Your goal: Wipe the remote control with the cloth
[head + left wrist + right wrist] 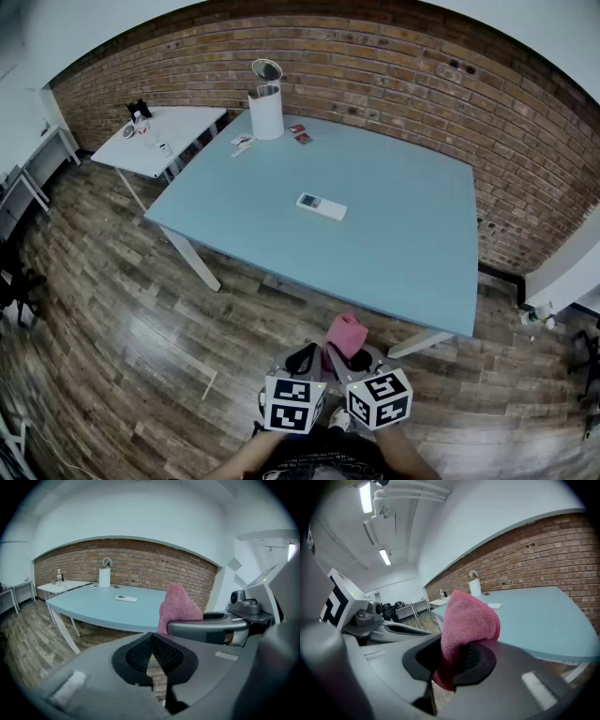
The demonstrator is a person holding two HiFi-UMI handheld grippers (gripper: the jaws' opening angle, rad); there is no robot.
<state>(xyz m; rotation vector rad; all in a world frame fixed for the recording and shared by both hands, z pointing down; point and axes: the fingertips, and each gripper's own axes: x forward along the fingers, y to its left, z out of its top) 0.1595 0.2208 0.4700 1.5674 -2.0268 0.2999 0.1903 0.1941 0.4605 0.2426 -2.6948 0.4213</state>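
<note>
Beside a brick wall [394, 75], a blue table [403, 258] holds the remote [322, 206].

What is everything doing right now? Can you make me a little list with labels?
cloth: fuzzy pink cloth, pinched in the right gripper
remote: white rectangular remote control, lying flat near the middle of the light-blue table, untouched
left gripper: shut, nothing in it
place: both grippers short of the table, above the wooden plank floor
wiping: not begun
</note>
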